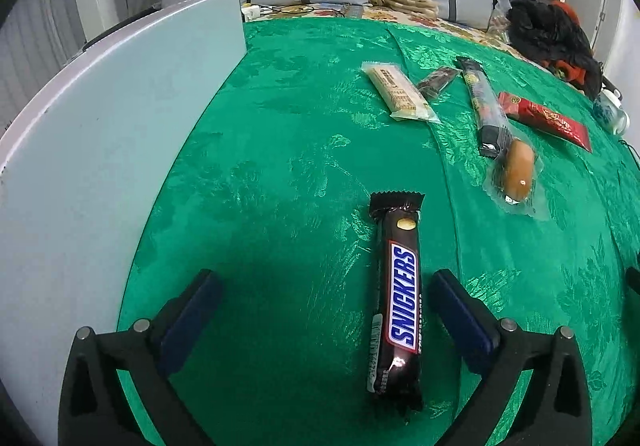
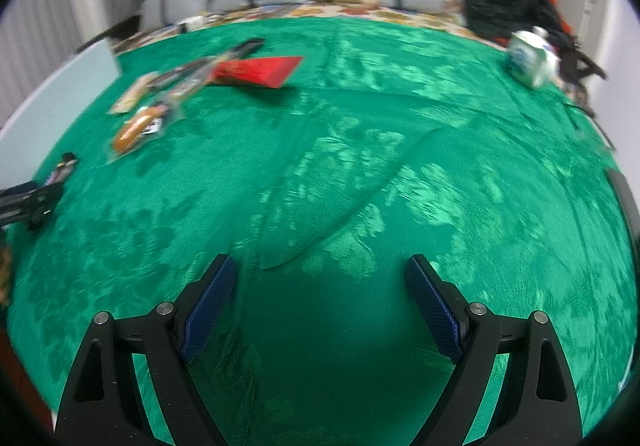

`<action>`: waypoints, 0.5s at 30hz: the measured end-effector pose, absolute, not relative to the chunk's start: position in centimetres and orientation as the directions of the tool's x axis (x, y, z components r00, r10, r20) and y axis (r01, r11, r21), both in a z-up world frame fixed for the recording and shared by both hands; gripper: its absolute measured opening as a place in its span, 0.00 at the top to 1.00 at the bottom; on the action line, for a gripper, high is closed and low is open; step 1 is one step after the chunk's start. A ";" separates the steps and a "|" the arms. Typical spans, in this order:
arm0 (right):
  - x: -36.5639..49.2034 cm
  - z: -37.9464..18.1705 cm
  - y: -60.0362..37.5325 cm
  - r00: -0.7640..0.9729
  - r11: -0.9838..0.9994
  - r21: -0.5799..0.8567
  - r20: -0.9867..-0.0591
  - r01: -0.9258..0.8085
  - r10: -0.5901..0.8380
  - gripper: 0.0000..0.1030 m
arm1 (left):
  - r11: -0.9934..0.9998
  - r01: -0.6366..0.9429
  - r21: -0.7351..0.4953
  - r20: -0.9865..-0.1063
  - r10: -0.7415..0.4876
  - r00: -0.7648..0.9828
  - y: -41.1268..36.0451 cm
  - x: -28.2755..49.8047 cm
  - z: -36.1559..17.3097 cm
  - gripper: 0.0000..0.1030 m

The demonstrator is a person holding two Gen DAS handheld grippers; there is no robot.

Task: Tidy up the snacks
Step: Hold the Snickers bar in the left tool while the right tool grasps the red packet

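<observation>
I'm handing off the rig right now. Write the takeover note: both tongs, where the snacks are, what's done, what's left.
Left tongs: open, pads clear of the Snickers bar, which lies flat on the green cloth between them, nearer the right pad.
Right tongs: open, empty, over bare cloth.
Snacks: pale wafer pack, small dark pack, long black stick pack, red pack and wrapped sausage clustered at the far side.
Done: Snickers set apart, lying alone.
Left: the five clustered snacks look unsorted; the sausage wrapper overlaps the black stick pack.
</observation>
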State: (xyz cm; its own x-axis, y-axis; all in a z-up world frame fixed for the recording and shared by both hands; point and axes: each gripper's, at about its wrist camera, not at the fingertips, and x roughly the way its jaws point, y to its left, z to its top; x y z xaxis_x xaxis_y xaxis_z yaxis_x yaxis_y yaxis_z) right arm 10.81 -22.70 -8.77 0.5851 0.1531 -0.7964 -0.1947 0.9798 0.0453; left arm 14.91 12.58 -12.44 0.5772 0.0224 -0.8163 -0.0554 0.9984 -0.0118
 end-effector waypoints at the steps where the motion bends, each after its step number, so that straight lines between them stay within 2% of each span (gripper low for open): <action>1: 11.2 -8.4 -22.9 0.582 0.972 0.073 -0.790 -0.222 0.192 0.17 | 0.998 -0.055 -0.012 -0.816 0.022 0.577 12.6 14.8 -12.4 0.00; 5: 15.1 -4.3 -21.4 0.623 0.949 0.016 -0.751 -0.315 0.219 0.15 | 0.998 -0.055 -0.011 -0.816 0.023 0.577 12.6 14.8 -12.5 0.00; 9: 21.4 -2.1 -16.7 0.567 0.872 -0.093 -0.792 -0.480 0.228 0.15 | 0.998 -0.055 -0.012 -0.816 0.022 0.577 12.6 14.8 -12.5 0.00; 12: 25.8 -3.2 -12.8 0.499 0.806 -0.177 -0.851 -0.565 0.162 0.17 | 0.998 -0.056 -0.012 -0.816 0.022 0.577 12.6 14.8 -12.5 0.00; 15: 29.4 -6.0 -10.3 0.425 0.785 -0.228 -0.904 -0.576 0.050 0.18 | 0.998 -0.055 -0.012 -0.816 0.022 0.577 12.6 14.9 -12.5 0.00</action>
